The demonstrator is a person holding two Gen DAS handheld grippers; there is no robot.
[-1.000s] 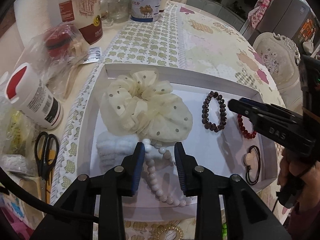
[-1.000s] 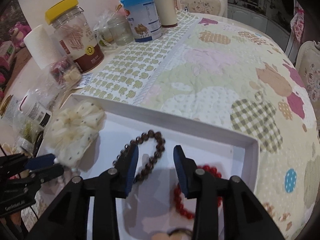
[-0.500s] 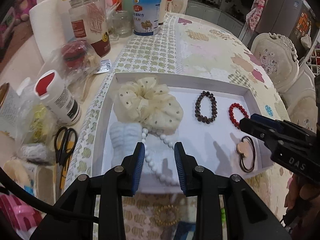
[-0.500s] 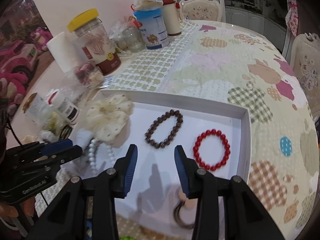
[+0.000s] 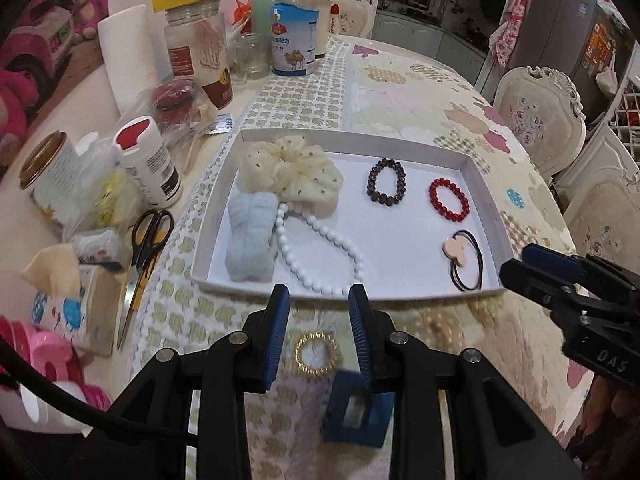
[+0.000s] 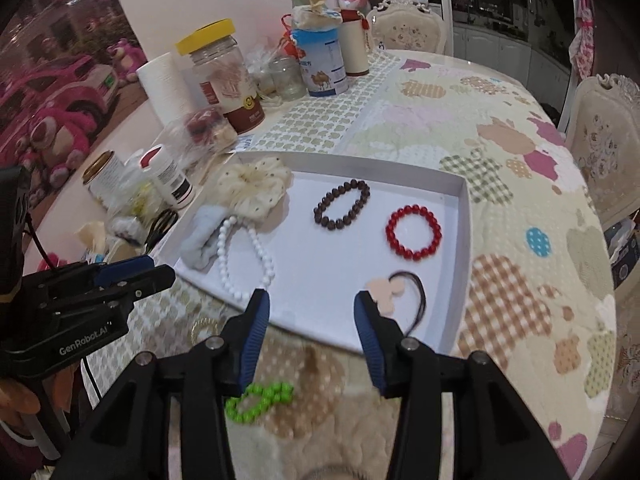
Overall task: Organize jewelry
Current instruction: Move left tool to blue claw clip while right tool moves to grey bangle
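Observation:
A white tray (image 5: pixel 482 184) (image 6: pixel 460 240) holds a cream scrunchie (image 5: pixel 290 172), a pale blue scrunchie (image 5: pixel 252 236), a white pearl necklace (image 5: pixel 320 248), a dark brown bead bracelet (image 5: pixel 386 182), a red bead bracelet (image 5: pixel 449 200) and a black hair tie with a pink charm (image 5: pixel 466 254). In front of the tray lie a gold ring-shaped band (image 5: pixel 317 352), a blue box (image 5: pixel 356 412) and a green bead bracelet (image 6: pixel 258 400). My left gripper (image 5: pixel 319 336) is open and empty above the gold band. My right gripper (image 6: pixel 312 340) is open and empty over the tray's near edge.
Left of the tray stand jars (image 5: pixel 198 40), a blue tin (image 5: pixel 294 40), a paper roll (image 5: pixel 128 56), a white bottle (image 5: pixel 148 160), scissors (image 5: pixel 142 256) and bags. A patterned quilted cloth (image 6: pixel 500 152) covers the table. Chairs (image 5: pixel 540 116) stand at the right.
Both grippers have pulled back toward the near edge and risen away from the tray. The pearl necklace now lies free in the tray. The gold band, blue box and green bracelet have come into view.

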